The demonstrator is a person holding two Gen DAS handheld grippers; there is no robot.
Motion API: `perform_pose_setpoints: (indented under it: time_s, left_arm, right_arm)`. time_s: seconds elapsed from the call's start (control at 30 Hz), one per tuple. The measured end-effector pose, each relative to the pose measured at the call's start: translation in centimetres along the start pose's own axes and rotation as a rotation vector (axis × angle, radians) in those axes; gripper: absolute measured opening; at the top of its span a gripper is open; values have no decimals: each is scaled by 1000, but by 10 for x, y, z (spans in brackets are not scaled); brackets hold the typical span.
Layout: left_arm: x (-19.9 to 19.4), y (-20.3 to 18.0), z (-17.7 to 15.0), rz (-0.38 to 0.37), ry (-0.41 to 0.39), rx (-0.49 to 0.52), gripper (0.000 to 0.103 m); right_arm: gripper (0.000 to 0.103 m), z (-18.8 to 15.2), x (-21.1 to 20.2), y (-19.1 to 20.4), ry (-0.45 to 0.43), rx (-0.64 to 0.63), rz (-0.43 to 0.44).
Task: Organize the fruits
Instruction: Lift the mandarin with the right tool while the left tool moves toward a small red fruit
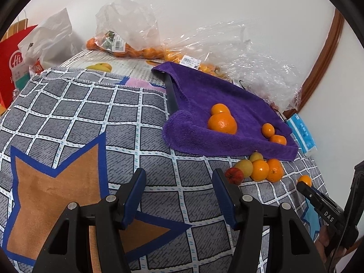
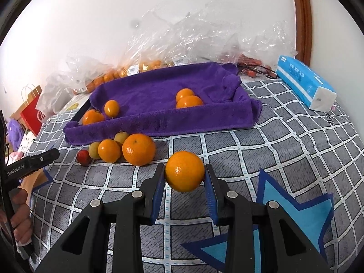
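My right gripper (image 2: 184, 175) is shut on an orange mandarin (image 2: 184, 171), held above the checked cloth in front of the purple-towel tray (image 2: 163, 122). The tray holds several mandarins: two at its left (image 2: 93, 116) and two in the middle (image 2: 189, 101). A loose heap lies before the tray: a big mandarin (image 2: 138, 149), a smaller one (image 2: 109, 150), two yellow-green fruits (image 2: 94, 150) and a small red fruit (image 2: 83, 157). My left gripper (image 1: 179, 183) is open and empty over the cloth, left of the heap (image 1: 259, 169). The tray also shows in the left wrist view (image 1: 227, 145).
Clear plastic bags with more mandarins (image 1: 127, 50) lie along the wall behind the tray. A blue tissue pack (image 2: 304, 86) lies at the right. A red paper bag (image 1: 11, 63) and white plastic bag (image 1: 50, 34) stand at the far left.
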State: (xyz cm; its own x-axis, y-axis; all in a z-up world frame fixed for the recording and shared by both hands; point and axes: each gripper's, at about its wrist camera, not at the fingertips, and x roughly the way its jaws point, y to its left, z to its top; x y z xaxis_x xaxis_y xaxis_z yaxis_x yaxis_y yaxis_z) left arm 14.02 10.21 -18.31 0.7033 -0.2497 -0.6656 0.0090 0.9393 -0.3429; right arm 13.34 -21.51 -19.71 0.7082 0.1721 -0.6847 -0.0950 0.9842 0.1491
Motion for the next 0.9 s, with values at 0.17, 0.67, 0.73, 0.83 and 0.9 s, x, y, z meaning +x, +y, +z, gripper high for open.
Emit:
perform_pose_setpoints:
  time_s: [0.17, 0.67, 0.73, 0.83, 0.9]
  left_arm:
    - [-1, -6, -3, -14, 27, 12, 59]
    - [6, -22, -10, 23, 63, 54, 57]
    - [3, -22, -10, 25, 53, 56, 58]
    - [7, -22, -11, 37, 67, 60, 59]
    - [6, -21, -11, 24, 62, 52, 60]
  right_arm:
    - [34, 0, -4, 0, -17, -22, -13]
    - [34, 2, -3, -18, -21, 17, 16]
    - [34, 2, 0, -19, -7, 26, 20]
    - [34, 2, 0, -18, -4, 23, 31]
    - [34, 2, 2, -17, 1, 18, 34]
